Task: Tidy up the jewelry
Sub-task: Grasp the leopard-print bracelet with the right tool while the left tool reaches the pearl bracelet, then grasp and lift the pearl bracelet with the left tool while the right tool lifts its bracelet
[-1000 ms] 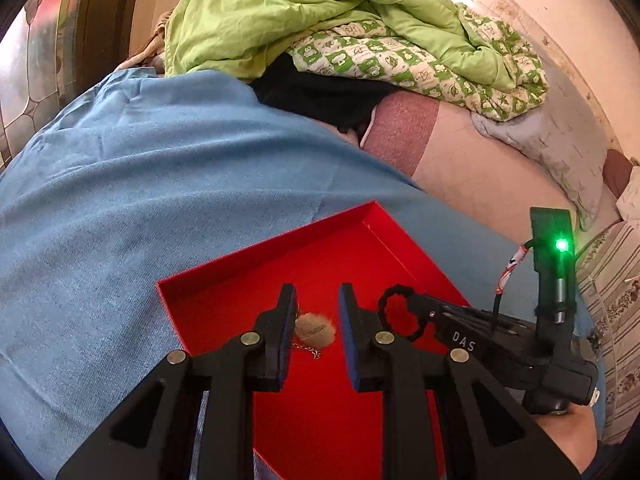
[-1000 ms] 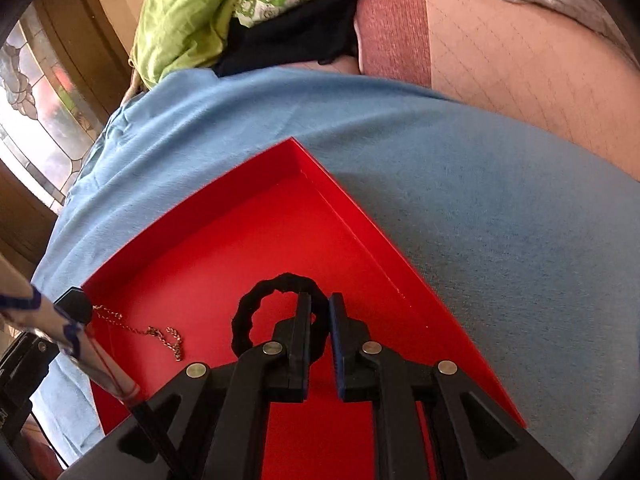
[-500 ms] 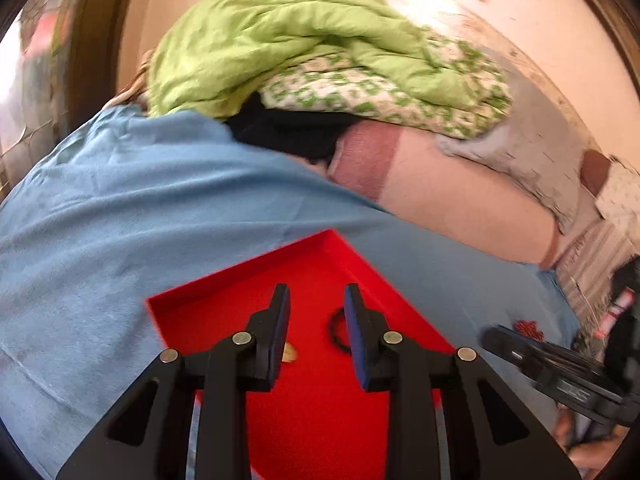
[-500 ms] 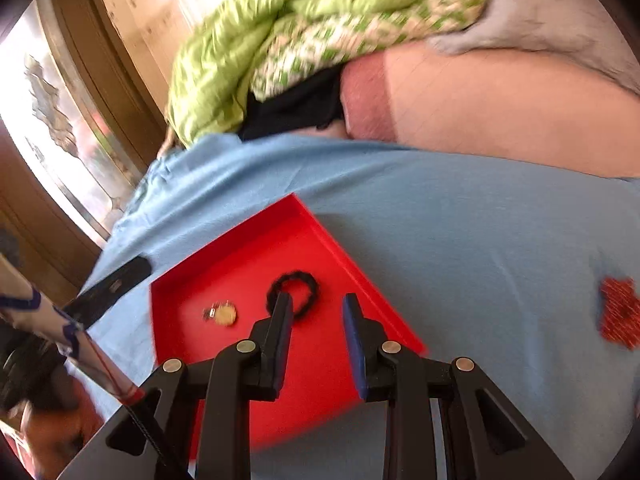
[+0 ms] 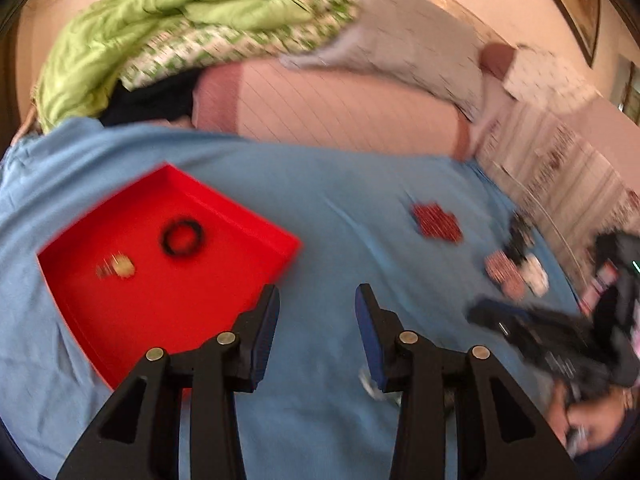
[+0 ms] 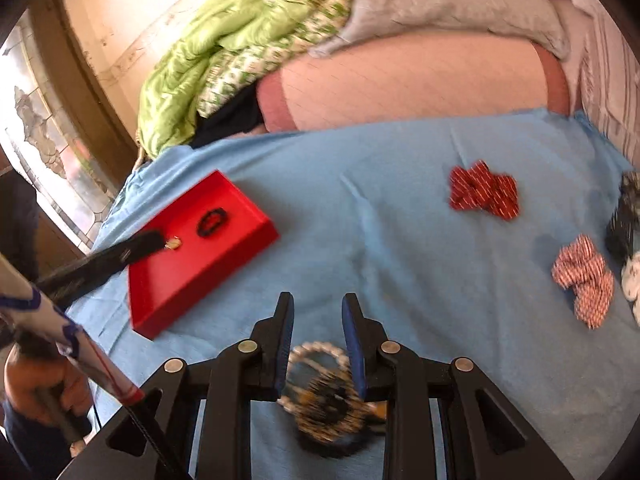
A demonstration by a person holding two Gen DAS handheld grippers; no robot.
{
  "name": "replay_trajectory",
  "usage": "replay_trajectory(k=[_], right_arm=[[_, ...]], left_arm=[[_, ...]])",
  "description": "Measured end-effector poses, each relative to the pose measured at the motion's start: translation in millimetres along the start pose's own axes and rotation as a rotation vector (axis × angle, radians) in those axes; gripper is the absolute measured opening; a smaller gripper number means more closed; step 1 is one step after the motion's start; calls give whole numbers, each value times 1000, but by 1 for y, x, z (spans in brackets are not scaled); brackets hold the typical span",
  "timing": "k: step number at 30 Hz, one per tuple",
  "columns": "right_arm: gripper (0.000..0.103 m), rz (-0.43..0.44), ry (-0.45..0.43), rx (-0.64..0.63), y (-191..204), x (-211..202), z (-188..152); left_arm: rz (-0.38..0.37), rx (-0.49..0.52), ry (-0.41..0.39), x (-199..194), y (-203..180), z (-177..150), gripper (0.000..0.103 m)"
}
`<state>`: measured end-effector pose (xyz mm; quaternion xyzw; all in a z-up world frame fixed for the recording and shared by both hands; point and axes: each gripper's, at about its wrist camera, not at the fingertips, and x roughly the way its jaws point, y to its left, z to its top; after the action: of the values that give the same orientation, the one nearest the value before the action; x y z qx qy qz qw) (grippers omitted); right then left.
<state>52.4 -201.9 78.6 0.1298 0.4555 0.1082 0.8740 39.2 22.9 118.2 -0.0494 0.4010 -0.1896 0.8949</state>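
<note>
Red, shallow, square-cornered tray lies on the blue sheet of the bed, left of both tongs. Inside it: a black ring-shaped bracelet with a knobbly outline and, just beside it, a small gold-coloured piece, blurred. Left tongs are spread wide over bare sheet, nothing between the blue pads, near the tray's right corner. Right tongs are parted too, holding nothing; below and between them lies a heap of beaded rings, one pale and pearly, one dark with amber speckles, resting on the sheet. Farther right, well apart from the tray: a crumpled red patterned fabric piece and a red-and-white checked fabric piece. Green quilted cover is bunched at the far edge of the bed.
</note>
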Motion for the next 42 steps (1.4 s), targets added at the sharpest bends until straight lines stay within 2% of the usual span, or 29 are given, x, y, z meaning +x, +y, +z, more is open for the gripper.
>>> replay_trajectory(k=[3,7,11,17,19,23,27,31,34,36,42], right_arm=[[25,9,60,-14,-16,6,-9],[25,43,127,-40,-25,10,-22],[25,94,164,-40,-29,12,-30],[25,109,245,-57,-20,34,-34],[10,93,259,-78,-16,36,-36],[8,115,205,-46,-20,24,-29],[8,175,53,-12,-22,-4,-13],[8,195,-40,30,-29,-17,-6],[8,197,-49,35,-30,-15,-1],[8,197,-47,37,-31,-14,0],[8,204,-38,39,-36,-15,0]], left_arm=[[-32,11,50,12,-10,-25,38],[-47,46,129,44,-13,-35,38],[-104,58,168,64,-20,-29,38],[-110,84,193,77,-25,-28,38],[-115,96,198,78,-26,-29,38],[-119,105,208,78,-24,-31,38],[-148,130,226,80,-30,-35,38],[-171,173,264,87,-41,-42,38],[-157,220,291,91,-50,-48,37],[-165,231,300,94,-52,-49,21],[-116,296,325,103,-63,-57,17]])
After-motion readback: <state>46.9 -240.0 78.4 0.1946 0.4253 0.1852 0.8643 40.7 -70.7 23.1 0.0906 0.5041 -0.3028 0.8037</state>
